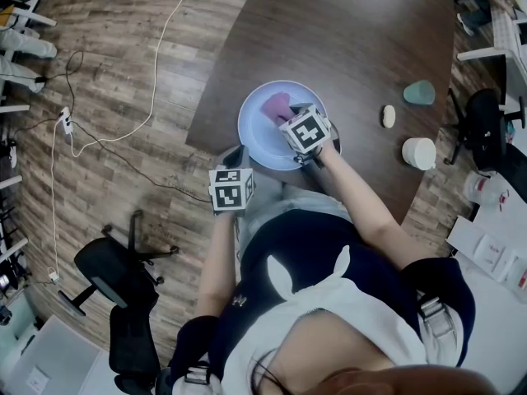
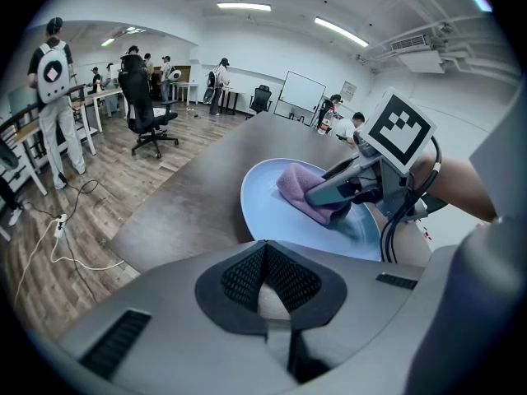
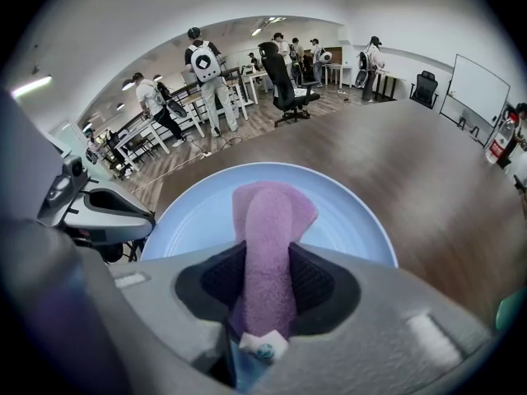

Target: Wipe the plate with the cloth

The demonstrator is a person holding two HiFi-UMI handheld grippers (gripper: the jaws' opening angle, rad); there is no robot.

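From above, the right hand-held gripper (image 1: 292, 115) holds the purple cloth (image 1: 277, 105) down on the pale blue plate (image 1: 255, 134) at the desk (image 1: 354, 39) edge, apparently for wiping. Its own view shows the left hand-held gripper (image 2: 263, 249) clenched on nothing, just short of the rim. The right's view shows jaws grasping the cloth, a fluffy folded roll lying mid-plate.

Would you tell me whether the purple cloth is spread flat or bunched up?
Bunched up: the cloth is rolled between the right gripper's jaws, its end on the plate.
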